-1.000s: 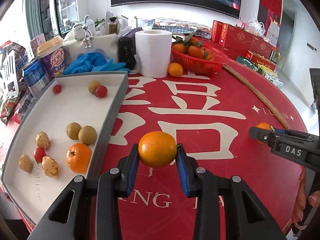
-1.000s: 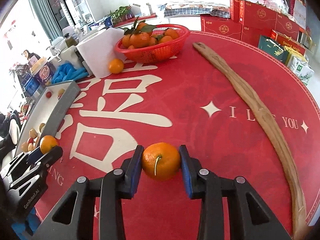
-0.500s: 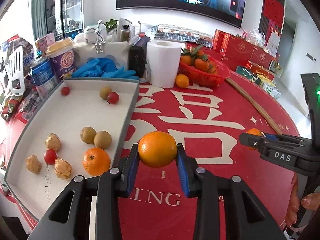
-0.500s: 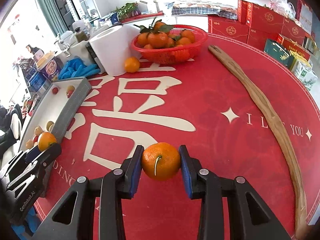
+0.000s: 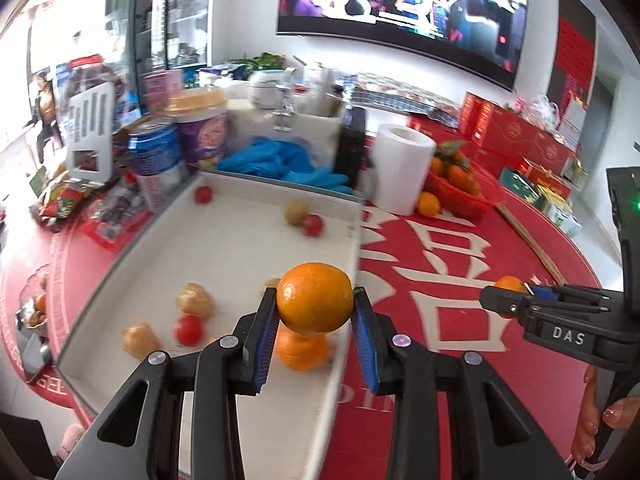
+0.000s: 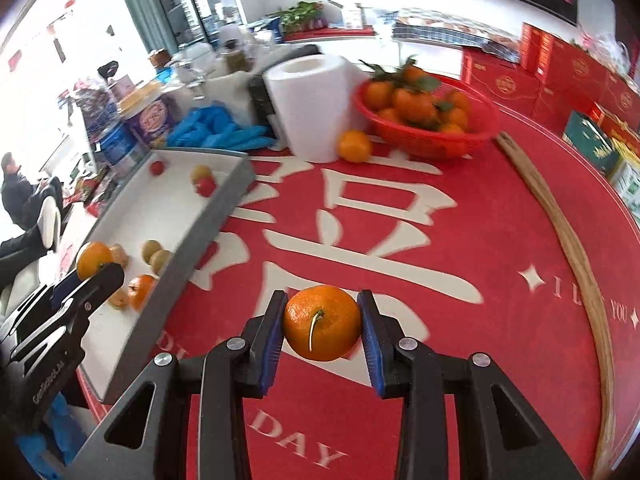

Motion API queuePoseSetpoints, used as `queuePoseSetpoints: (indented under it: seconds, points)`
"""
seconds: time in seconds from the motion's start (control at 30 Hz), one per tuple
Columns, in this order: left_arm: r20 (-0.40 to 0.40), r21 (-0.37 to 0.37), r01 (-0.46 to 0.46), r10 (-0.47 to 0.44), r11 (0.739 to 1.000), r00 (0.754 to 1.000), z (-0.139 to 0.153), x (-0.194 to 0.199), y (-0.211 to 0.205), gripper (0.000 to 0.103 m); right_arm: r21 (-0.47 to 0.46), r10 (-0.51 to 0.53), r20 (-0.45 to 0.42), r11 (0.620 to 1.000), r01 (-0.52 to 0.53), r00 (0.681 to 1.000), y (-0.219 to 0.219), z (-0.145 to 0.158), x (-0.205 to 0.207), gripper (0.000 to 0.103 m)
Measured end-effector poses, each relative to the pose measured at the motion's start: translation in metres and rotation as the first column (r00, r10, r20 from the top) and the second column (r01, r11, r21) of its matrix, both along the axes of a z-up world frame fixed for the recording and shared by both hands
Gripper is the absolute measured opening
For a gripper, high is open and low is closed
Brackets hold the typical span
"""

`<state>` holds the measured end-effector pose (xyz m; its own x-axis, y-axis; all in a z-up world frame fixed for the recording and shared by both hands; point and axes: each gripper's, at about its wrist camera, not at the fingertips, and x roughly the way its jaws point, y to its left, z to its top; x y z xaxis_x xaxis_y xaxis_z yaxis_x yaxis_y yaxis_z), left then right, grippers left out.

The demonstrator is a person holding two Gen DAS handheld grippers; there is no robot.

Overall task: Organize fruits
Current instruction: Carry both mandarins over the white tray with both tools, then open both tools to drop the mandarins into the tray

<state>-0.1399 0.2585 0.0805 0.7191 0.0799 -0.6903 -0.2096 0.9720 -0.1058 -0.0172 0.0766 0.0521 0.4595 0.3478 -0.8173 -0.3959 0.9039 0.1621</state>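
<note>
Swinging the left gripper (image 5: 315, 340) over the white tray (image 5: 224, 256), we now carry its orange (image 5: 315, 298) above the tray floor. The right gripper (image 6: 322, 340) trails over the red desk (image 6: 460, 248), jaws clamped on a mandarin (image 6: 322, 323); both drops seem next.

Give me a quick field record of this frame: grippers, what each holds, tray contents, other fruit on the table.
left gripper: shut on an orange, held above the white tray, near its right wall
right gripper: shut on a second orange, stem facing the camera, over the red tablecloth
tray contents: one orange in tray, small red fruits, brownish round fruits; blurred, exact count unclear
red basket: piled with oranges, some with leaves
loose orange: on the cloth, between the paper roll and the basket
</note>
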Motion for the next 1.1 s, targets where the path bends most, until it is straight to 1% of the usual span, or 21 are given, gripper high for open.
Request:
queuePoseSetpoints:
  seconds: [0.2,0.47,0.63,0.8,1.1]
  points:
    - [0.0,0.015,-0.068,0.068,0.998,0.998,-0.001,-0.006,0.031,0.039,0.007,0.058,-0.002,0.998,-0.058,0.998,0.031,0.004,0.001,0.037]
    - [-0.033,0.032,-0.139,0.14,0.99,0.99,-0.011,-0.005,0.061,0.039,0.005,0.151,0.006,0.989,-0.151,0.989,0.078,0.008,0.003,0.037]
    - [-0.058,0.039,-0.159,0.161,0.986,0.985,-0.02,-0.002,0.07,0.039,0.006,0.209,0.002,0.978,-0.209,0.978,0.109,0.009,0.006,0.037]
    - [-0.081,0.044,-0.17,0.173,0.985,0.982,-0.028,0.002,0.077,0.039,0.003,0.24,-0.003,0.971,-0.24,0.971,0.131,0.007,0.008,0.037]
    - [-0.135,0.058,-0.177,0.183,0.983,0.974,-0.047,0.016,0.082,0.039,-0.025,0.269,-0.051,0.962,-0.271,0.962,0.159,-0.018,0.016,0.037]
